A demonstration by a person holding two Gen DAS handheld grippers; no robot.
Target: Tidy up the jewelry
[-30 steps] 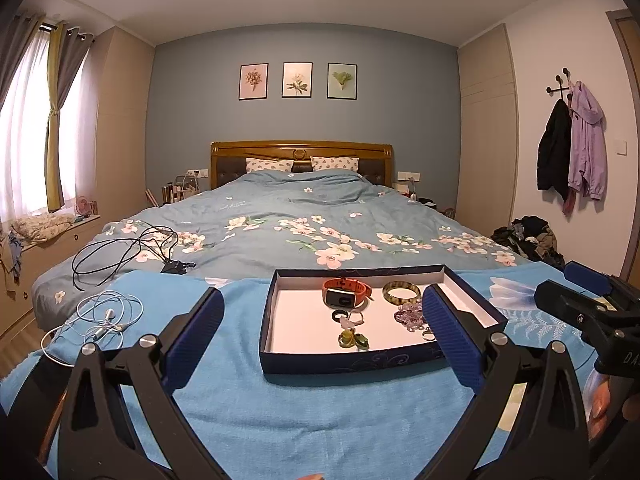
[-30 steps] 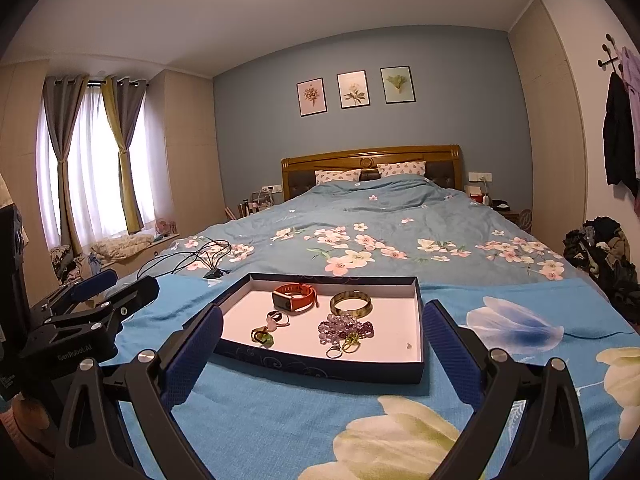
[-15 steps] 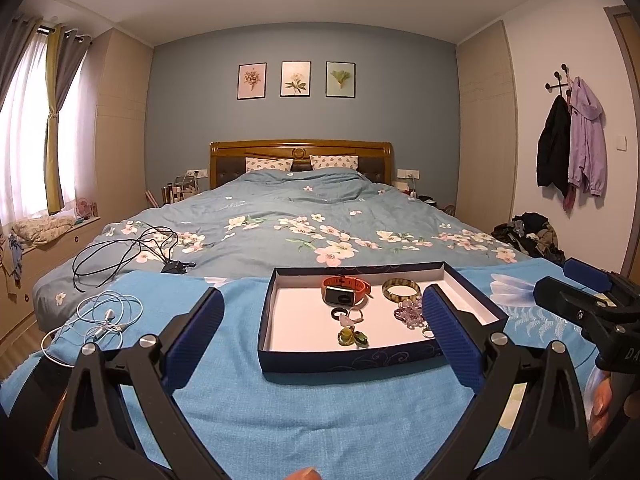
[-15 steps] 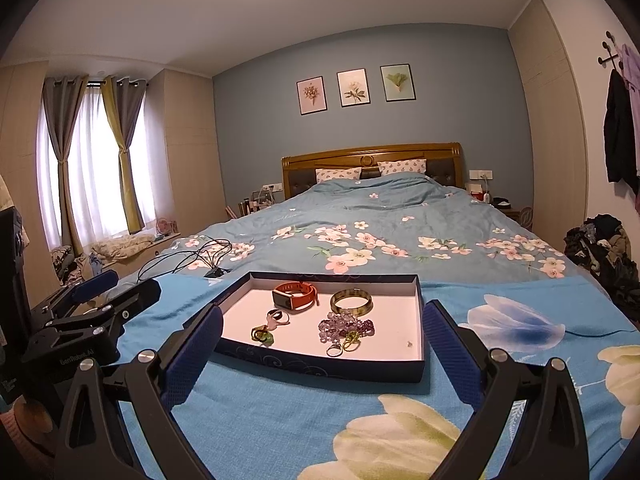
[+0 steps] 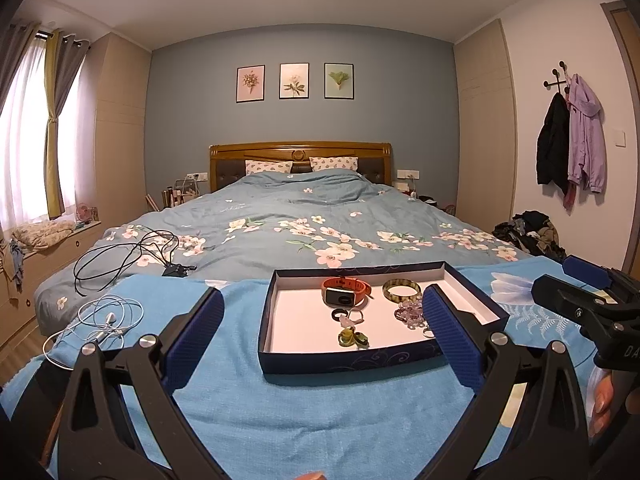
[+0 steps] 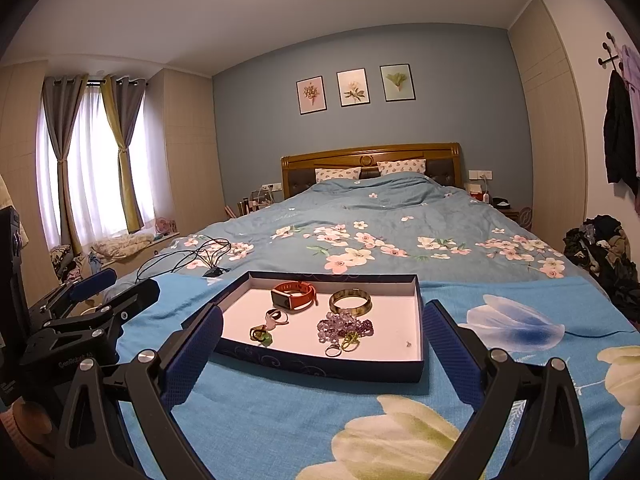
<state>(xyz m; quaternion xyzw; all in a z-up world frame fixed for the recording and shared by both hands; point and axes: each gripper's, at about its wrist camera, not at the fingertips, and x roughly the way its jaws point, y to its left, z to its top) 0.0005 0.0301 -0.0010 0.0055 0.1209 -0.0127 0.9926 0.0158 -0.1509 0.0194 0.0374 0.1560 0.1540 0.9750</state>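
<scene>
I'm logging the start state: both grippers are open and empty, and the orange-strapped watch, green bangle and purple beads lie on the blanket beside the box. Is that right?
Not quite. The orange-strapped watch, green bangle and purple beads lie inside the box, on its white floor, not on the blanket beside it; the right wrist view shows this. The left gripper and right gripper are indeed open and empty.

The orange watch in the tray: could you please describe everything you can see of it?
The orange watch has a dark rectangular face in a silvery case and a rubbery-looking orange strap curled into a loop. It lies on the white floor of the dark blue tray, toward the back, left of the green bangle. No fingers touch it.
</scene>
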